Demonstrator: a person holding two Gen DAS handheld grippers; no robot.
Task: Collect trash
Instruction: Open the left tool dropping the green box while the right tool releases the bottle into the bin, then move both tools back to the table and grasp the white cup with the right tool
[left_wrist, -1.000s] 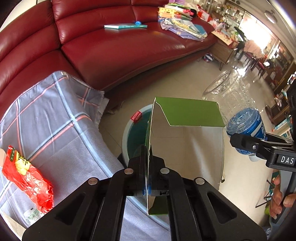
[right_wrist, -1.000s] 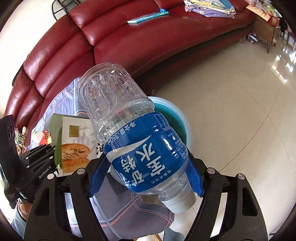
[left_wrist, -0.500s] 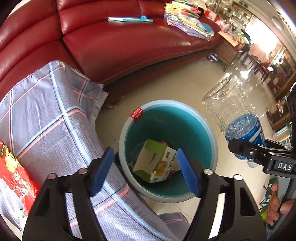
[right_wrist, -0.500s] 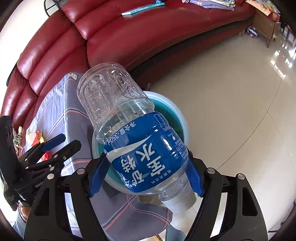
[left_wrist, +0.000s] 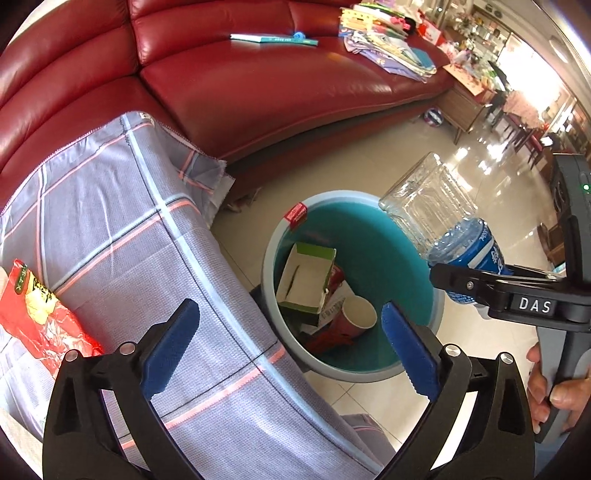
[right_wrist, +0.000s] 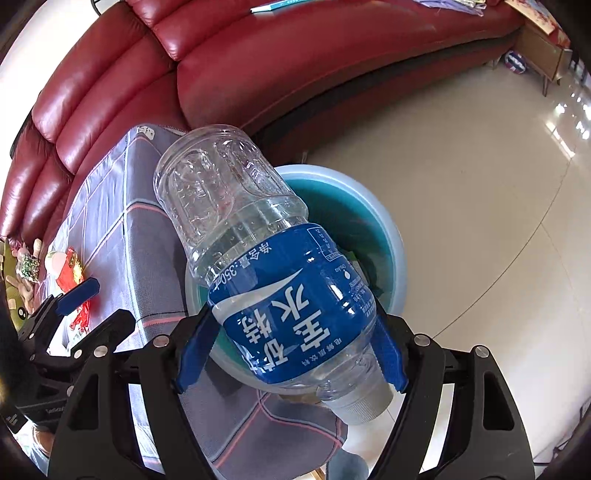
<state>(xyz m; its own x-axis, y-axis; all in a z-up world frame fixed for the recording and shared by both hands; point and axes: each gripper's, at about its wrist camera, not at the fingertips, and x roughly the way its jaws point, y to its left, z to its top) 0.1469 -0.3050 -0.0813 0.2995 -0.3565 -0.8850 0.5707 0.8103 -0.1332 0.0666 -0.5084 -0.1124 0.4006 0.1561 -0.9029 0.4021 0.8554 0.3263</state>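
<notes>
A round teal trash bin (left_wrist: 271, 236) stands on the tiled floor beside the cloth-covered table. Inside it lie a green-and-white carton (left_wrist: 306, 275), a paper cup (left_wrist: 357, 313) and other scraps. My left gripper (left_wrist: 290, 338) hangs over the bin's near rim; its jaws are still opening, wide apart, with nothing between them. My right gripper (right_wrist: 291, 354) is shut on a clear water bottle (right_wrist: 258, 254) with a blue label, held cap toward the camera, over the bin (right_wrist: 388, 229). That bottle (left_wrist: 436, 214) also shows over the bin's right rim in the left wrist view.
A red snack packet (left_wrist: 40, 314) lies on the grey plaid tablecloth (left_wrist: 122, 221) at the left. A dark red leather sofa (left_wrist: 258, 81) with a book and stacked papers runs behind. More small litter (right_wrist: 70, 269) sits on the cloth. Glossy tile floor (right_wrist: 480, 184) spreads to the right.
My left gripper opened and let go of the green carton, which dropped into the bin. The right gripper brought the bottle lower and closer over the bin.
</notes>
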